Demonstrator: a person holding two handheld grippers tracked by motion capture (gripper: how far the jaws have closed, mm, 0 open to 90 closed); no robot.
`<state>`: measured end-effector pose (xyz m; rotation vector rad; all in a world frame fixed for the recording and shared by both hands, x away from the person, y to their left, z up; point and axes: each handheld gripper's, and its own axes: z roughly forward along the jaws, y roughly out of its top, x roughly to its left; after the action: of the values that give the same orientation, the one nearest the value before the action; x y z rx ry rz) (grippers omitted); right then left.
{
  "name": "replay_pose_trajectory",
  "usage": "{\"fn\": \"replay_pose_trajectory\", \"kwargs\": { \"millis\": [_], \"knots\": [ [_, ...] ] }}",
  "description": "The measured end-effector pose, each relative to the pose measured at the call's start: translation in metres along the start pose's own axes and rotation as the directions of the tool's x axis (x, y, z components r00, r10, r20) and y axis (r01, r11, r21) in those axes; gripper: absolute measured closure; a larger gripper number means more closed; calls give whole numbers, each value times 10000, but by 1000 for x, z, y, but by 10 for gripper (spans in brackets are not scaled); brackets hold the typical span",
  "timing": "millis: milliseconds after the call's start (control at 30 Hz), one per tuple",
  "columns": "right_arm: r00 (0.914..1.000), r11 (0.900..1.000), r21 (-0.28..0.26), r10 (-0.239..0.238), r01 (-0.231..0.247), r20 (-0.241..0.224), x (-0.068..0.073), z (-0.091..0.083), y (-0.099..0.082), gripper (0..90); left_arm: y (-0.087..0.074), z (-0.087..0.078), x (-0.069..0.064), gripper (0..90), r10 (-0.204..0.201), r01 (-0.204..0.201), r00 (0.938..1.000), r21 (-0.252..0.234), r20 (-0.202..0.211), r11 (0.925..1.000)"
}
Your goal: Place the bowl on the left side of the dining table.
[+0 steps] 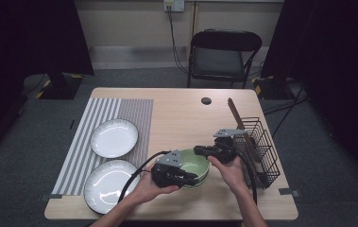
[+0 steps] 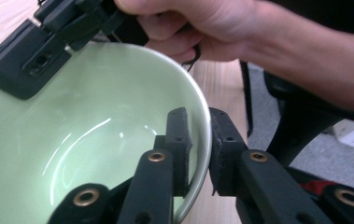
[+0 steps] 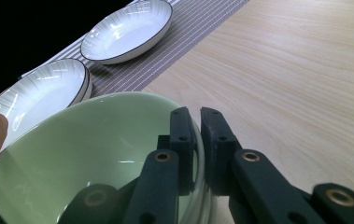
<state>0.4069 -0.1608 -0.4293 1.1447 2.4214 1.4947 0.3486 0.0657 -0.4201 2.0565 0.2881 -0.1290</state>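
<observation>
A pale green bowl (image 1: 193, 164) sits near the table's front edge, seemingly nested on another bowl of the same colour. My left gripper (image 1: 193, 178) holds its near-left rim, one jaw inside and one outside, shut on the bowl (image 2: 72, 140); the rim runs between the left gripper's (image 2: 200, 137) pads. My right gripper (image 1: 199, 151) clamps the far-right rim in the same way, and in the right gripper view the gripper (image 3: 198, 135) pinches the bowl (image 3: 72, 158) wall. The right gripper (image 2: 30, 56) also appears across the bowl in the left gripper view.
Two white plates (image 1: 114, 137) (image 1: 108, 182) lie on a striped placemat (image 1: 134, 111) at the left. A black wire basket (image 1: 260, 151) with a wooden utensil (image 1: 237, 116) stands close to the right hand. A folding chair (image 1: 224, 52) stands behind the table.
</observation>
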Motion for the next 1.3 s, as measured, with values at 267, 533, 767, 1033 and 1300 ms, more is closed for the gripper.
{"fn": "replay_pose_trajectory", "kwargs": {
  "millis": [267, 533, 767, 1033, 1300],
  "knots": [
    [9997, 9996, -83, -255, 256, 55, 1, 1, -1, 844, 5, -3, -1, 849, -33, 33, 10000, -138, 19, 9999],
    [9996, 9996, -41, -263, 263, 107, 1, 1, -1, 842, 10, -7, -1, 856, 96, -96, 10000, 49, -27, 9999],
    [9995, 9996, 58, -280, 280, 116, 1, 2, -4, 832, 10, -8, 0, 857, -92, 94, 9999, -105, 124, 9999],
    [9996, 9996, 96, -268, 267, 132, 1, 2, -3, 831, 8, 0, -3, 784, 293, -275, 9990, 552, -333, 9981],
    [9992, 9993, 110, -370, 368, 158, 2, 2, -3, 832, 12, 2, -5, 830, 917, -876, 9950, 957, -388, 9915]
  ]
}}
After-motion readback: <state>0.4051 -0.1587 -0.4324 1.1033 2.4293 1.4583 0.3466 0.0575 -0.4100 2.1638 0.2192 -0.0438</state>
